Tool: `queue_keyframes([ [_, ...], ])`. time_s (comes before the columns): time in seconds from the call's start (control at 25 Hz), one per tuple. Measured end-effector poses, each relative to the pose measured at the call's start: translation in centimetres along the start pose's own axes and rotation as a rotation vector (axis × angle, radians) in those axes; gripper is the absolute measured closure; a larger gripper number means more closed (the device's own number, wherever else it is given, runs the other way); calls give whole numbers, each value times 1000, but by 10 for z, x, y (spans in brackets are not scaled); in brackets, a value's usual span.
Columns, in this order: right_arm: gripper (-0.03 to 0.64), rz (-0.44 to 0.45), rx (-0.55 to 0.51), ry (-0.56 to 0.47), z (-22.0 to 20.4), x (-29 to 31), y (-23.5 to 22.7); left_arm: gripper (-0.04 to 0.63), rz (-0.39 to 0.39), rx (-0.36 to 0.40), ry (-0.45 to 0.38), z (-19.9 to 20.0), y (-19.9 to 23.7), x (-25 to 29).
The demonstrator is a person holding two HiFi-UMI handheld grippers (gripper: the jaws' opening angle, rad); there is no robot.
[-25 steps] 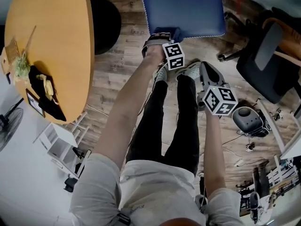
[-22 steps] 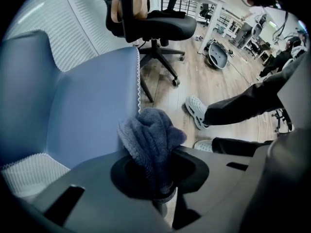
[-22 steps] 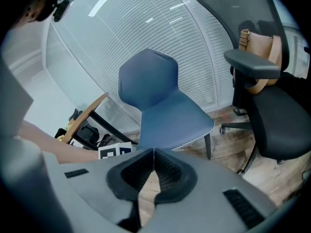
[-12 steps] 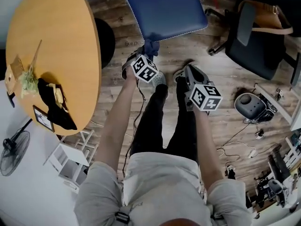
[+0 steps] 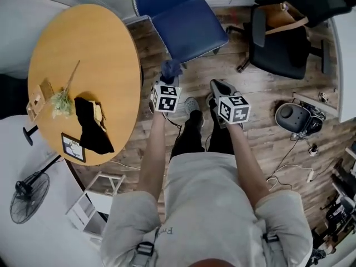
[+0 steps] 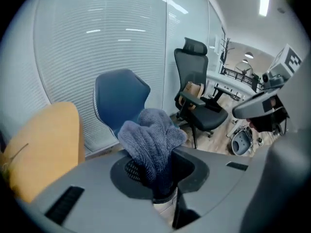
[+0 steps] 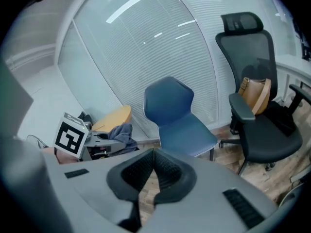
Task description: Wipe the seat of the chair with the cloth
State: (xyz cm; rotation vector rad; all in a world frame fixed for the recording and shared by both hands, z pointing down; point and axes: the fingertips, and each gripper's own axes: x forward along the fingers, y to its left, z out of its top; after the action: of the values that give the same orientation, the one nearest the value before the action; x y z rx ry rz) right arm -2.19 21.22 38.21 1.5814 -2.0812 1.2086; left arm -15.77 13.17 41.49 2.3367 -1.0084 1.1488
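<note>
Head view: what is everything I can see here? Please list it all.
chair: 1, blue, top centre, beside the table
office chair: 1, black, top right
bag: 1, tan, on the office chair
table: 1, orange, round, left
garment: 1, black, on the table
frame: 1, dark, table's near edge
fan: 1, black, bottom left
cloth: 1, grey-blue, in left gripper
left gripper: 1, grey, shut on cloth
right gripper: 1, grey, shut, empty

Your blue-grey terry cloth [image 6: 149, 139] stands bunched and upright, pinched in your left gripper's [image 6: 158, 173] jaws, clear of the seat. The blue chair [image 5: 189, 29] stands upright just ahead, its padded seat facing you.
</note>
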Motion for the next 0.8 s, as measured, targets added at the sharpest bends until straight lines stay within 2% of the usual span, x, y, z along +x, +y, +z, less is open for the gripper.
queue_keyframes([
  [0.28,594,0,-65,-127,49,-46,33,511,5,-122,-138,41,-11,-77],
  [0.52,594,2,-94,-149,46,-73,48,511,-3,-158,-224,70,-28,-128],
  [0.68,594,19,-124,-146,38,-78,59,511,3,-162,-255,76,-32,-146],
  [0.8,594,50,-113,-166,40,-77,66,509,-13,-193,-279,78,-37,-153],
])
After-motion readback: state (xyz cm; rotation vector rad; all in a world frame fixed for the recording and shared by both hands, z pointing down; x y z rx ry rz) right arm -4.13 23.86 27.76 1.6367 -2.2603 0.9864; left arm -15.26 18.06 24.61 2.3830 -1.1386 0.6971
